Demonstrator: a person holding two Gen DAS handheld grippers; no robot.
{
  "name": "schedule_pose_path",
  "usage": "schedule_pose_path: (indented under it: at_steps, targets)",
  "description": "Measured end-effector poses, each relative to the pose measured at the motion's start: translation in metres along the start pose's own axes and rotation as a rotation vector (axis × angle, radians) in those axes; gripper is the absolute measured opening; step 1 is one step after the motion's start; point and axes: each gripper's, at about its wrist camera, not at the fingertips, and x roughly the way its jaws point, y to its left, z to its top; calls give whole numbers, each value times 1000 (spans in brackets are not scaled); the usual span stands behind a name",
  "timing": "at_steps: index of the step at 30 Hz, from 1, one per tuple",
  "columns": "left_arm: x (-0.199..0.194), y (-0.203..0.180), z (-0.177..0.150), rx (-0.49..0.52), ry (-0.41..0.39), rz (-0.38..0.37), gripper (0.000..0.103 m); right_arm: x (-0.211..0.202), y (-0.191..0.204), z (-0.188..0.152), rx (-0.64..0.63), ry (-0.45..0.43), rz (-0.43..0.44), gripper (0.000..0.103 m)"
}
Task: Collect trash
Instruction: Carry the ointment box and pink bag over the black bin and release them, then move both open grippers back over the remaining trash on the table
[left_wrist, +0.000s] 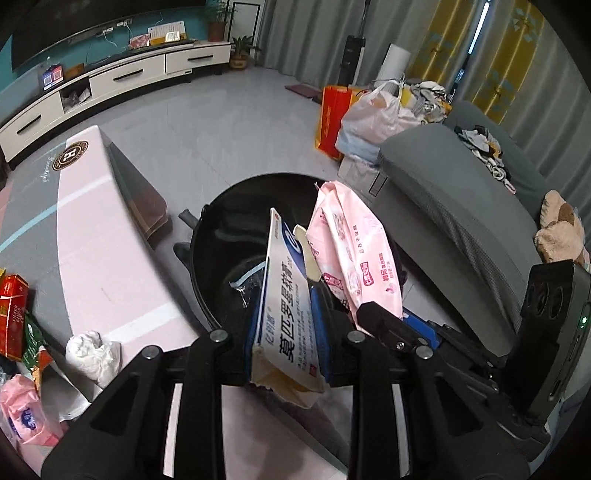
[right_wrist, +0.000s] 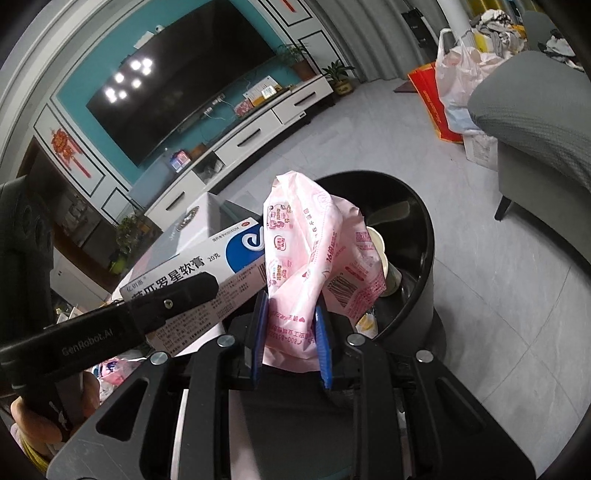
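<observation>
The left tool (left_wrist: 284, 325) is clamped on a white and blue ointment box (left_wrist: 286, 295), its blue pads (left_wrist: 316, 306) pressed against the box's flat sides. The box stands on edge, with its torn end flap hanging back toward the tool's body and its far end reaching out over the black trash bin (left_wrist: 221, 236). A pale strip sticks up from the box's right side.

Just to the right of it, the right tool (right_wrist: 291, 332) is clamped on a crumpled pink plastic wrapper (right_wrist: 310, 254). The wrapper is squeezed between the two blue pads (right_wrist: 260, 325) and billows out ahead of the tool, over the near rim of the same bin (right_wrist: 417, 229). The two tools sit close side by side, so the box and the wrapper almost touch at the bin's mouth.

Ahead of the right tool, down inside the bin, lie a pale cup (right_wrist: 384, 254) and some other scraps.

To the left of the left tool runs the pink-topped bench (left_wrist: 92, 221). On it lie a crumpled white tissue (left_wrist: 94, 354), a red carton (left_wrist: 13, 314), a green packet (left_wrist: 35, 343) and a pink wrapper pack (left_wrist: 22, 413). To the right of both tools is a grey sofa (left_wrist: 454, 206).
</observation>
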Motion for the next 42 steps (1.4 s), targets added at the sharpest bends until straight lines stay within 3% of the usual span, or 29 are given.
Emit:
schedule_pose_path:
  at_steps: [3, 10, 14, 23, 31, 35, 37, 42]
  targets:
    - [4, 1, -1, 7, 9, 6, 31, 2, -1, 0, 2, 0, -4, 27]
    - [6, 2, 1, -4, 8, 4, 32, 0, -3, -1, 6, -13, -12, 43]
    - [0, -1, 1, 5, -7, 1, 42, -6, -2, -1, 2, -26, -13, 47]
    - [-48, 8, -15, -48, -84, 5, 86, -43, 9, 3, -10, -101, 11, 59]
    - [-112, 22, -65, -54, -158, 121, 96, -67, 40, -7, -81, -107, 46, 67]
    - [-137, 38, -94, -68, -162, 228, 99, -73, 65, -16, -152, -89, 48, 74]
    - [-150, 51, -111, -100, -157, 267, 99, -73, 76, -21, -182, -71, 65, 75]
    - [-181, 99, -157, -238, -150, 283, 100, -70, 108, -40, -294, -6, 94, 79]
